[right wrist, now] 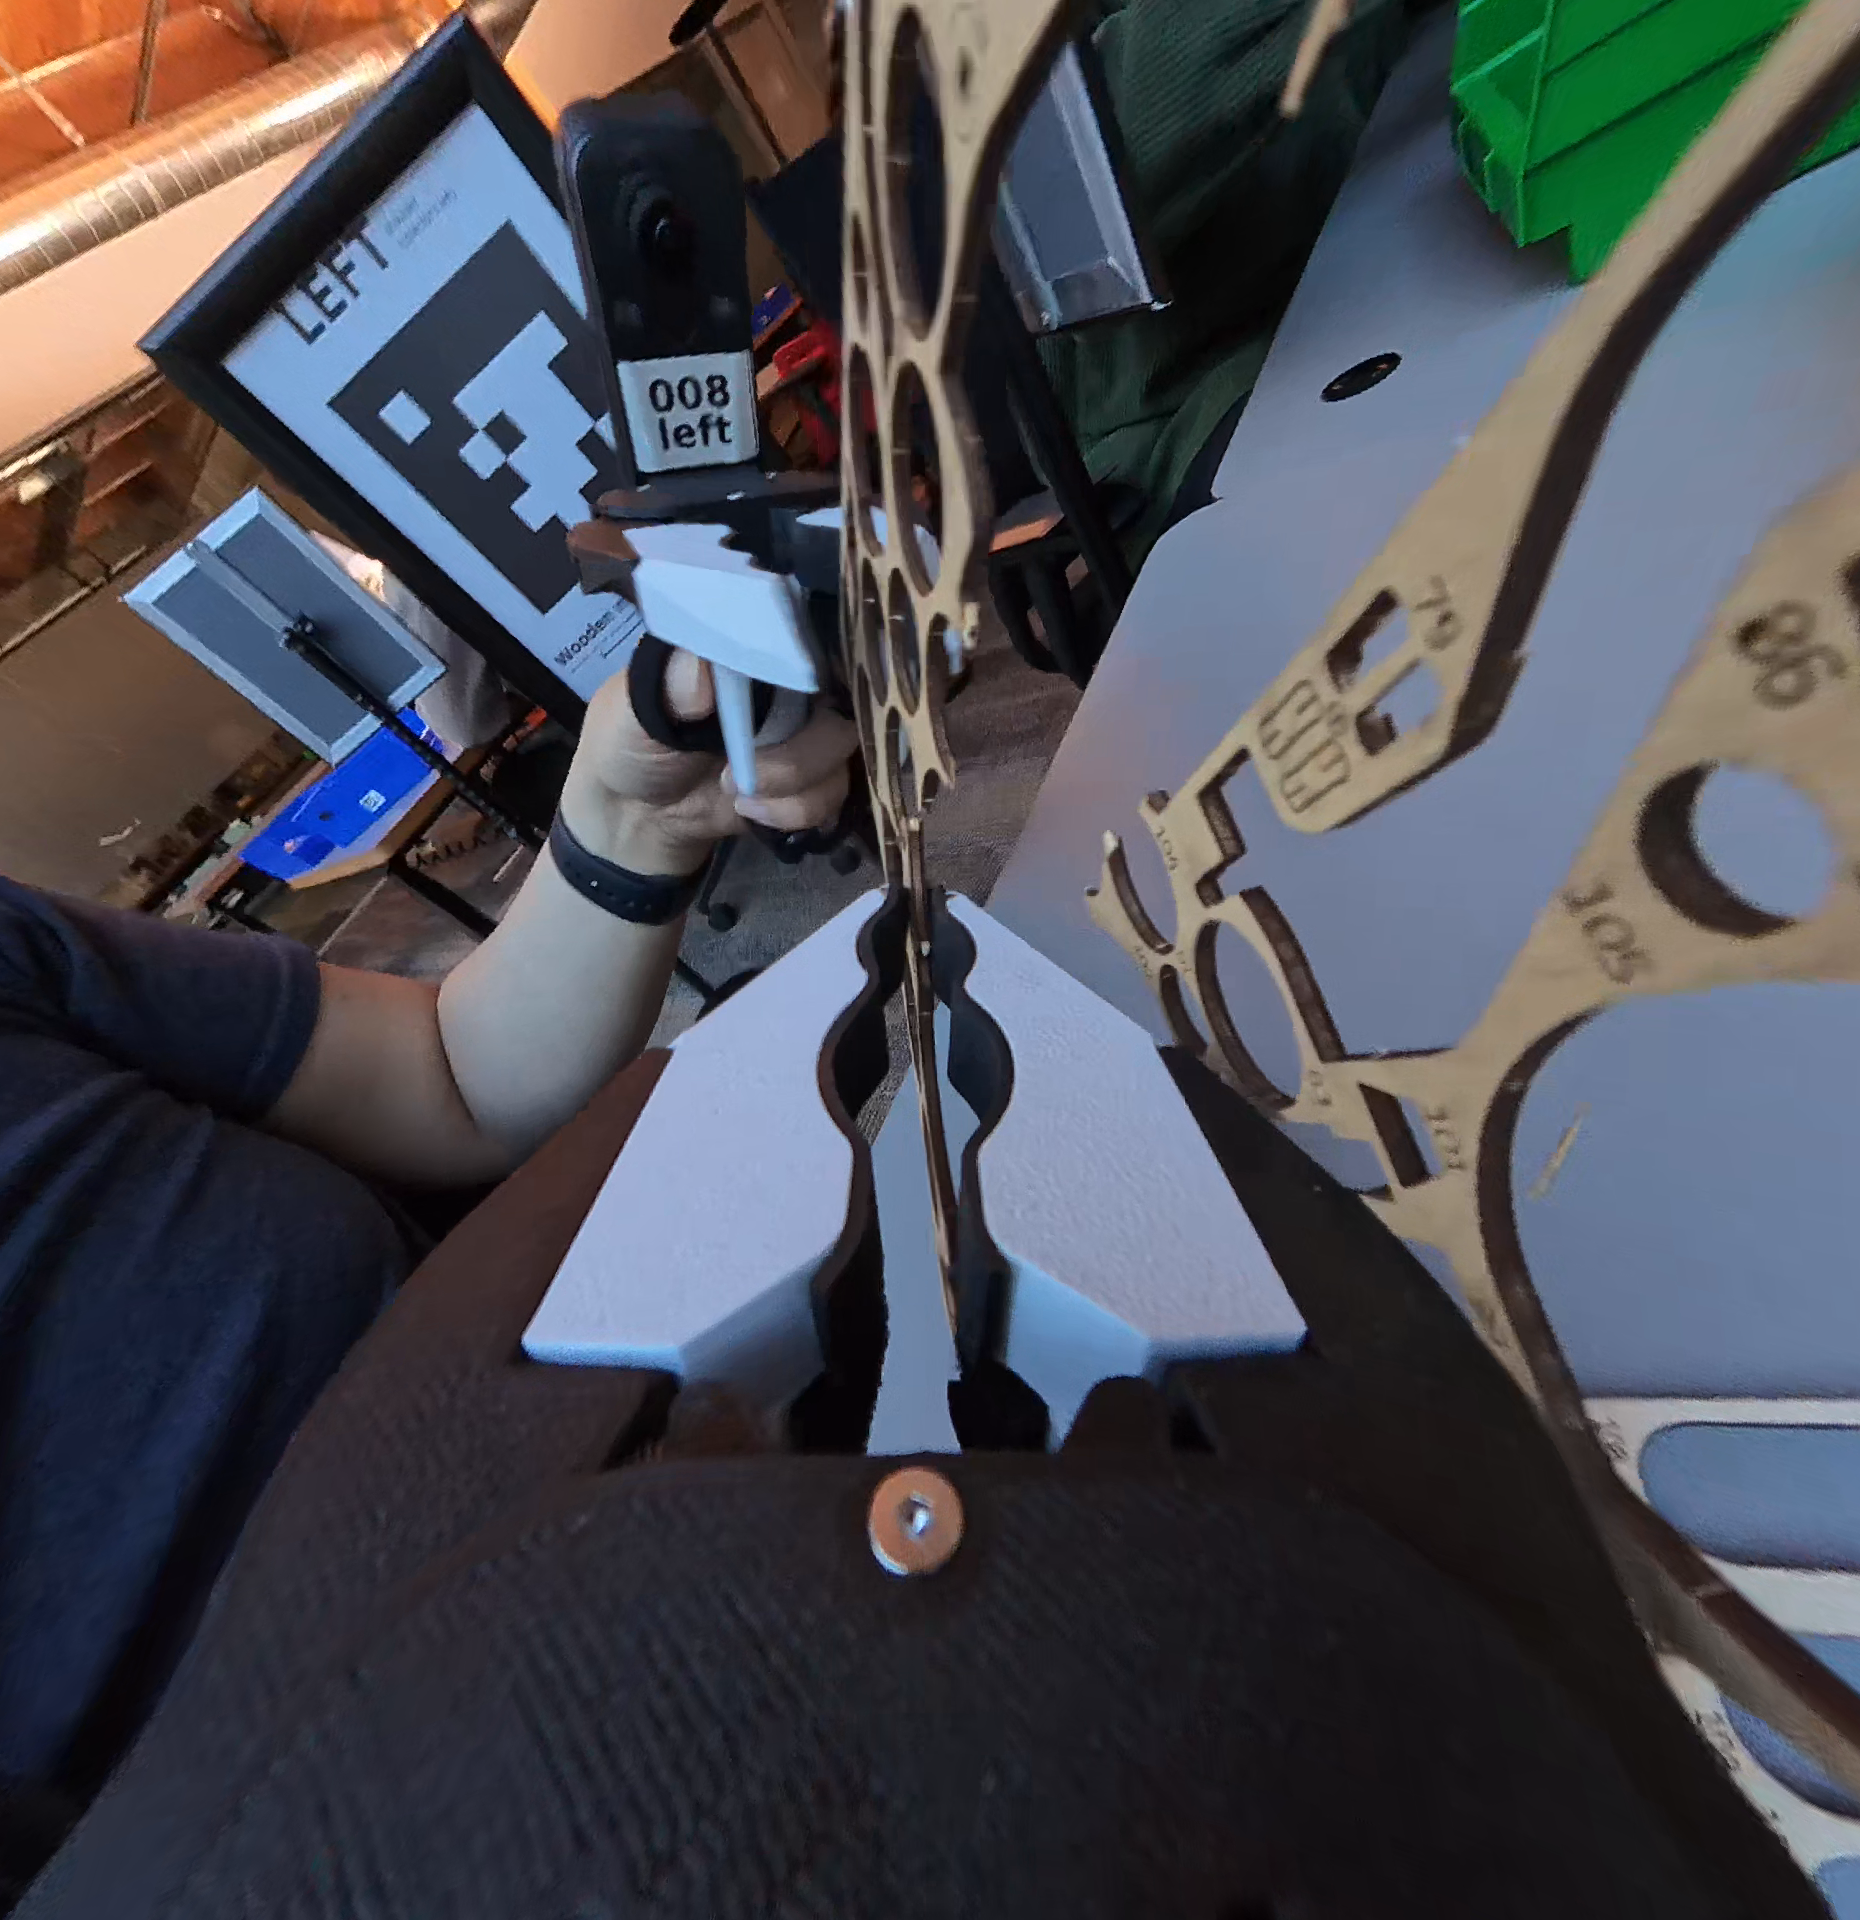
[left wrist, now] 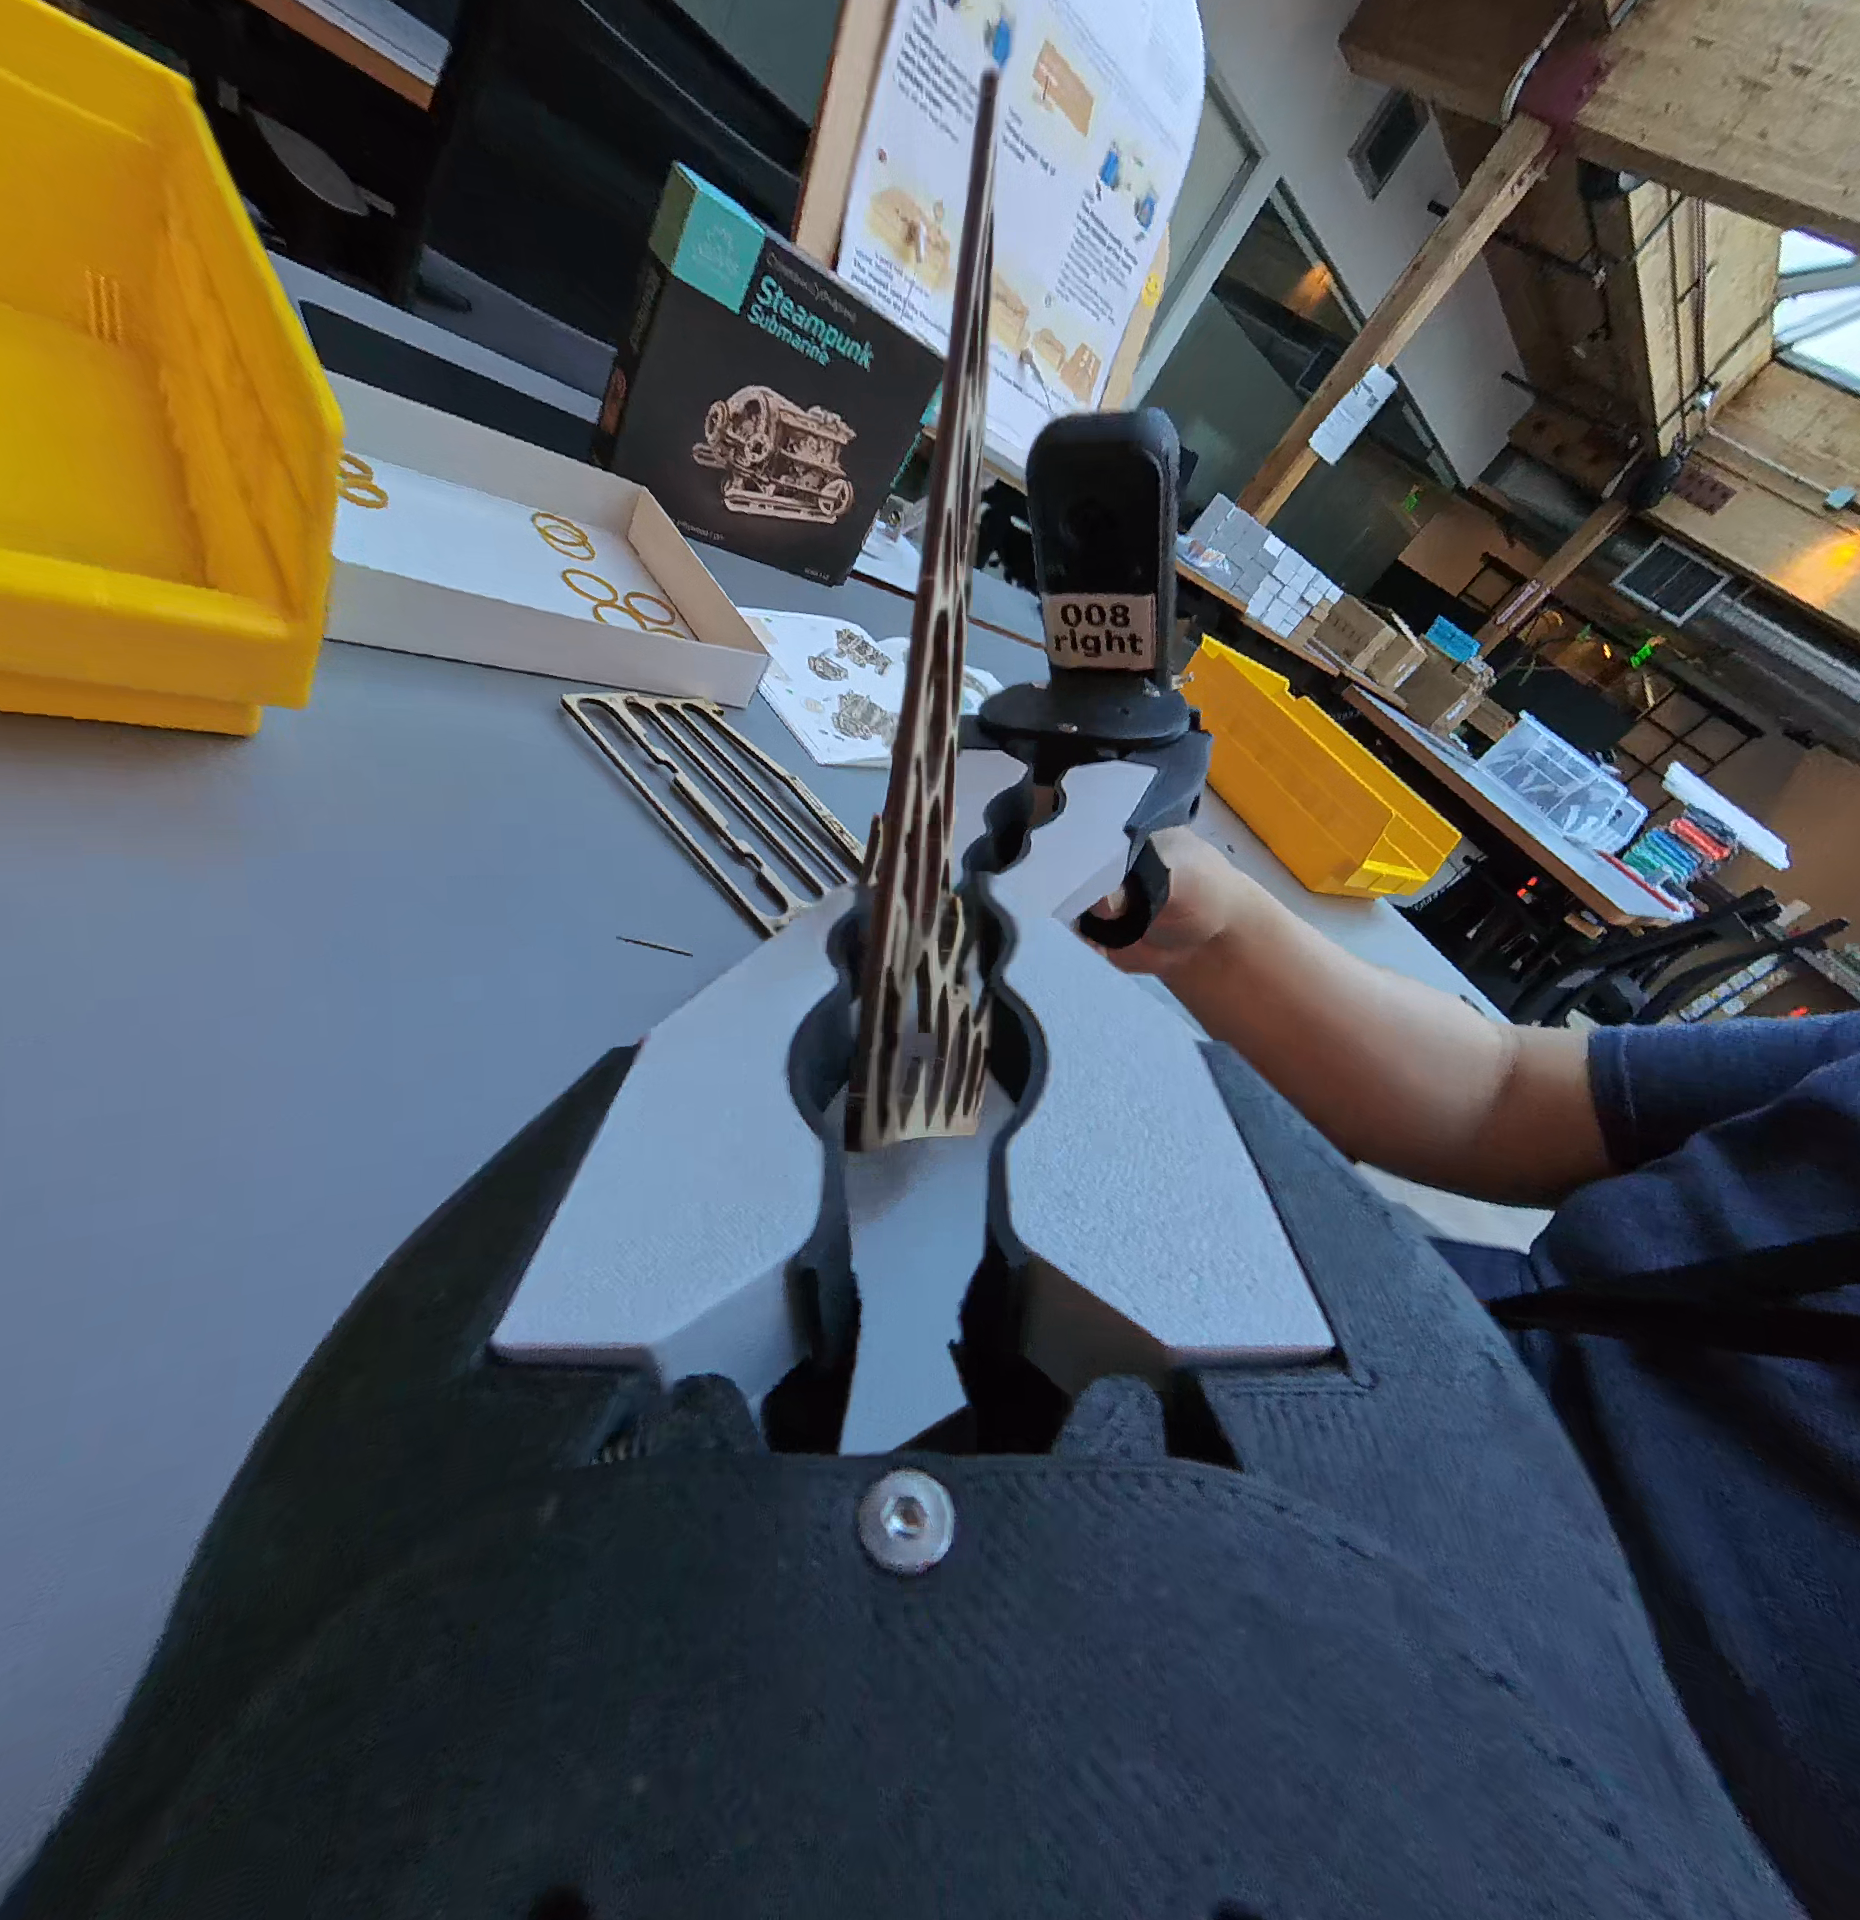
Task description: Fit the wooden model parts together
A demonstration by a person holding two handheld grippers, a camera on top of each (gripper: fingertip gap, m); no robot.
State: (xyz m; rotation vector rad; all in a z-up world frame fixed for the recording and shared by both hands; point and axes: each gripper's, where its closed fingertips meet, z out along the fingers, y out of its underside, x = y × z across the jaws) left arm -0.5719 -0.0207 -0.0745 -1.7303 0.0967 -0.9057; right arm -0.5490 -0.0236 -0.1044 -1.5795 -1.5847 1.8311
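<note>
A thin wooden sheet (left wrist: 931, 831) with many cut-out holes stands edge-on above the grey table (left wrist: 282, 987). My left gripper (left wrist: 921, 935) is shut on its lower end. My right gripper (right wrist: 918, 914) is shut on the same sheet (right wrist: 910, 332), which rises straight ahead of it. Each gripper shows in the other's view: the right gripper (left wrist: 983, 862) just beyond the sheet, the left gripper (right wrist: 832, 582) against the sheet's left face. A second wooden parts sheet (right wrist: 1528, 935) lies flat on the table at the right. A wooden frame sheet (left wrist: 718, 800) with its parts taken out lies on the table.
A yellow bin (left wrist: 126, 416) stands at the left and another yellow bin (left wrist: 1310, 790) at the right. A white tray (left wrist: 490, 582) holds yellow rings. The dark kit box (left wrist: 770, 416) and an open booklet (left wrist: 853, 696) sit behind. A green bin (right wrist: 1632, 125) is at the far right. Left tips to right tips: about 4 centimetres.
</note>
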